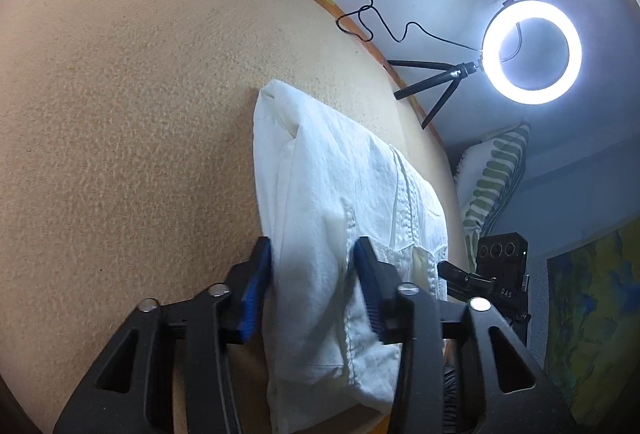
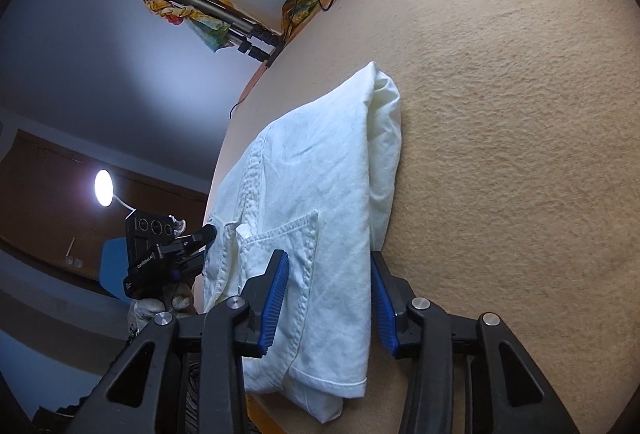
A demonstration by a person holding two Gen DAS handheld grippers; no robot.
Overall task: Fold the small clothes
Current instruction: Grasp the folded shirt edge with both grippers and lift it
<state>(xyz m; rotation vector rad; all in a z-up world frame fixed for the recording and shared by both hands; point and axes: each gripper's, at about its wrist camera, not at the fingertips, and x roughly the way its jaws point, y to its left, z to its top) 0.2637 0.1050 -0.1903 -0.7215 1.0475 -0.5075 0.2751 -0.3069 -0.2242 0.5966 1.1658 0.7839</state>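
Fold step under way: white garment [image 1: 332, 194] on beige tabletop [image 1: 120, 114], left gripper [image 1: 312, 274] and right gripper [image 2: 328, 282] both wide, straddling near edge. Next: probably pinch, lift, fold over.

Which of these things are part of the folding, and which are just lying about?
In the job:
white garment
left claw
right claw
beige table cover

Just lying about:
ring light on its tripod
black cable
folded tripod
striped cushion
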